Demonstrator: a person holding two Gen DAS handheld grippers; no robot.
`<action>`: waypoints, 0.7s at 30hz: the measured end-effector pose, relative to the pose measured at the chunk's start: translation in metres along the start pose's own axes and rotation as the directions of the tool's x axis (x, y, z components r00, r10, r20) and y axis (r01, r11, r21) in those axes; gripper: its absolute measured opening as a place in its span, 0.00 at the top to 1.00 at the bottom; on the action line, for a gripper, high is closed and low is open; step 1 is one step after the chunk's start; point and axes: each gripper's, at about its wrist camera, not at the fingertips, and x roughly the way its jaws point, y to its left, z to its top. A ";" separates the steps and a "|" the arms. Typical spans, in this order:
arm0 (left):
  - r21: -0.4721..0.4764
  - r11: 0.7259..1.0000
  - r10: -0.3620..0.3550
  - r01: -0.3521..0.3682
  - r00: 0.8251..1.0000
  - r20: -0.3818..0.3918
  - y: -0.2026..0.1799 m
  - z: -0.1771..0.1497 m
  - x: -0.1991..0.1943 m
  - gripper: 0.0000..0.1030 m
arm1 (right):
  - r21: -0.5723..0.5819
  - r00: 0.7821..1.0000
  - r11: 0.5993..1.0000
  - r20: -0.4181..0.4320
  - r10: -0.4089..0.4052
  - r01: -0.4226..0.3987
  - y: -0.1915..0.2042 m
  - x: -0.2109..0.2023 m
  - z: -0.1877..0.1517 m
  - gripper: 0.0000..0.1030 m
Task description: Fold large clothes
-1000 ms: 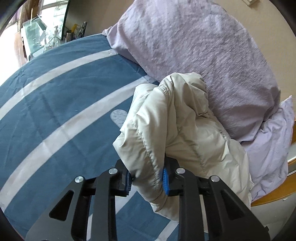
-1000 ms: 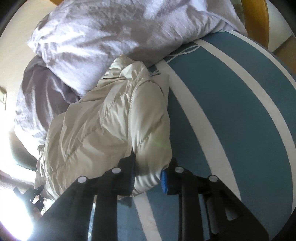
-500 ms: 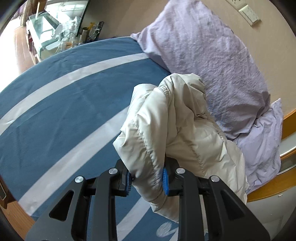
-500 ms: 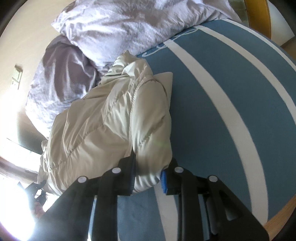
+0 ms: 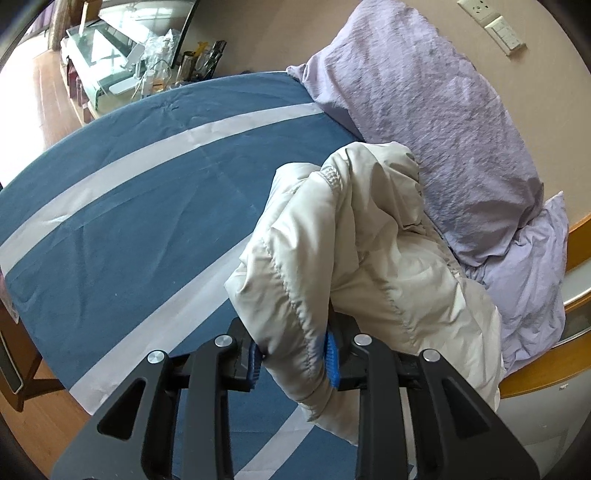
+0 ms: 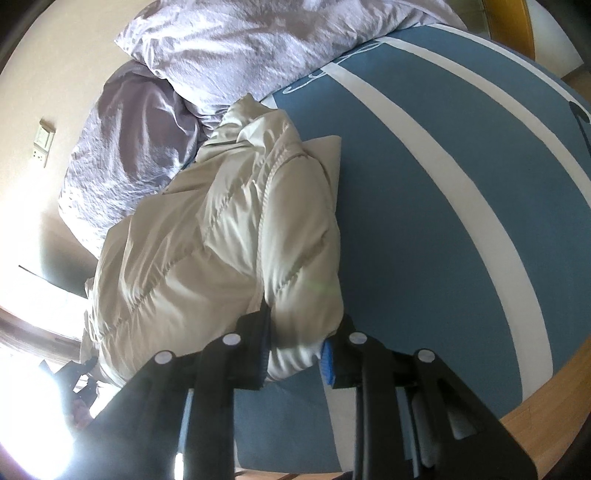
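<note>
A cream padded jacket [image 5: 369,240] lies bunched on the blue bed cover with white stripes [image 5: 129,221], its far end against the lilac pillows [image 5: 424,110]. My left gripper [image 5: 293,358] holds a thick fold of its near edge between the blue pads, and its jaws are opening. In the right wrist view the jacket [image 6: 221,240] stretches from the pillows [image 6: 258,44] across the cover [image 6: 424,184] to my right gripper [image 6: 295,363]. That gripper pinches the hem at the near corner, and its jaws are opening too.
The bed's wooden frame [image 5: 535,373] and a wall with switches [image 5: 506,33] lie right of the pillows. A cluttered glass-topped table [image 5: 122,66] stands beyond the far bed edge. Wooden floor [image 6: 546,417] shows past the near edge of the bed.
Both grippers have pulled back from the pillows, dragging the jacket with them. More bed edge and floor now show. The jaws stand slightly wider on the fabric.
</note>
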 end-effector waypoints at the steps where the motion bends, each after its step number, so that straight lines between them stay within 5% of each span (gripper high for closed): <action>1: -0.006 1.000 0.000 0.000 1.000 -0.002 0.001 0.000 0.001 0.71 | 0.002 1.000 1.000 -0.002 0.000 0.000 0.000 0.000 0.000 0.75; 7: -0.034 0.999 0.004 -0.005 1.000 -0.006 0.007 -0.001 0.002 0.62 | -0.037 0.997 0.997 0.016 -0.073 0.074 0.001 -0.012 0.001 0.61; 14: -0.065 0.998 0.024 -0.025 1.000 -0.010 0.013 0.000 0.004 0.38 | -0.134 0.974 0.969 0.121 -0.193 0.209 0.017 -0.031 0.008 0.55; 21: -0.082 0.997 0.011 -0.014 0.999 -0.030 0.013 0.001 0.009 0.27 | -0.309 0.970 0.925 0.170 -0.175 0.221 0.063 -0.028 0.008 0.43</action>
